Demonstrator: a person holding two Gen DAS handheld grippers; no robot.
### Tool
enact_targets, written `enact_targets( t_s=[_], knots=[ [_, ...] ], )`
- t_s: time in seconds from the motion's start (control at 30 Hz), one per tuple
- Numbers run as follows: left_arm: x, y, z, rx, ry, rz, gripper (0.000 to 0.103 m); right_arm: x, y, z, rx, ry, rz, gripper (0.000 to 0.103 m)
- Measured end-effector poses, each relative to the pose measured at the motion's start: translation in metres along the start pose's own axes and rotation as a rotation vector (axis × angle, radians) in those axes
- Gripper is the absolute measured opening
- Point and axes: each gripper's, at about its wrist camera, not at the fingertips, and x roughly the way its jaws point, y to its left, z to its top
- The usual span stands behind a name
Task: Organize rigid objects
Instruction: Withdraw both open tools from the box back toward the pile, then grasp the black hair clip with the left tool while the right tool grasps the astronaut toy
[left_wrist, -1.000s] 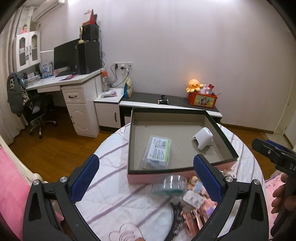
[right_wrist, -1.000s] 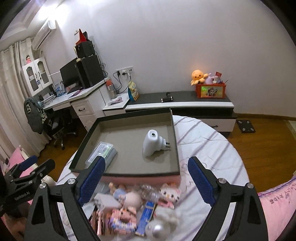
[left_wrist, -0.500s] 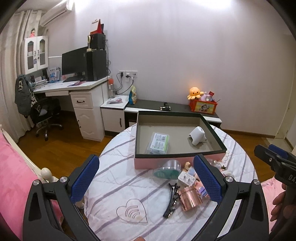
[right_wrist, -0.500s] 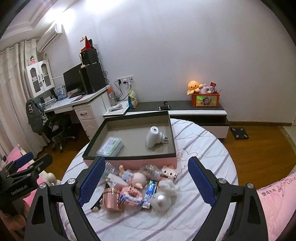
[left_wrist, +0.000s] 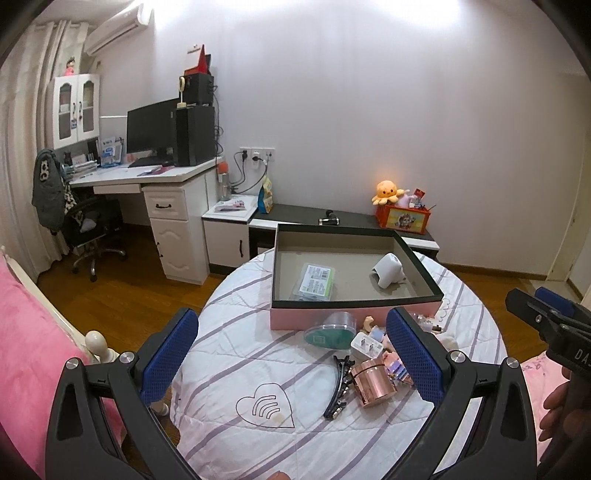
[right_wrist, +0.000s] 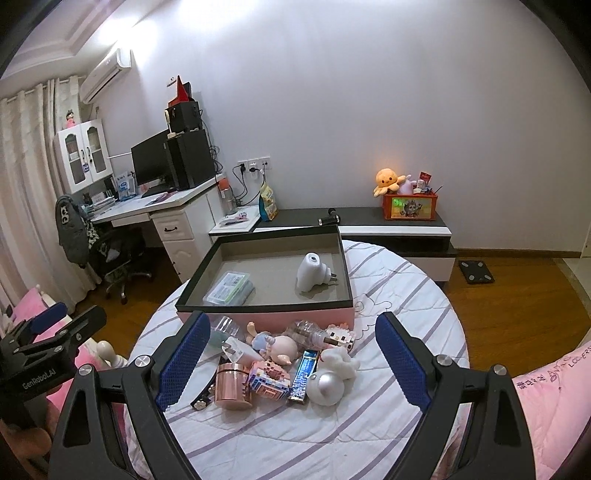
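- 2 items lie inside the pink box (right_wrist: 266, 316) already: a white plug-in charger (right_wrist: 309, 273) and a green-labelled case (right_wrist: 229, 288).
- A heap (copper tin (right_wrist: 231, 384), toys) waits on the table (right_wrist: 406, 295), just before the box.
- Left gripper (left_wrist: 291, 354) and right gripper (right_wrist: 291, 354) both gape wide, empty.

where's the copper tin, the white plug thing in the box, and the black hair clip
copper tin (right_wrist: 232, 387), right wrist view, on its side wall
white plug (right_wrist: 309, 272), right wrist view, on its body
black hair clip (left_wrist: 338, 387), left wrist view, mid-length
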Motion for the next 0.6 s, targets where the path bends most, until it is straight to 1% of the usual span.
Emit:
enact_targets(
  t_s=[0.23, 0.37, 0.47, 0.6],
  knots=[
    [-0.001, 0.004, -0.006, -0.008, 0.011, 0.006, 0.103, -0.002, -0.003, -0.002, 0.002, 0.000, -0.005, 0.092],
    [0.005, 0.006, -0.009, -0.006, 0.029, 0.007, 0.103, 0.002, -0.008, -0.006, 0.007, 0.014, -0.022, 0.092],
    [0.014, 0.007, -0.016, 0.001, 0.051, 0.011, 0.103, 0.011, -0.014, -0.010, 0.006, 0.046, -0.053, 0.092],
    [0.035, 0.003, -0.032, 0.024, 0.112, 0.016, 0.103, 0.029, -0.024, -0.023, 0.007, 0.106, -0.083, 0.092]
  ],
)
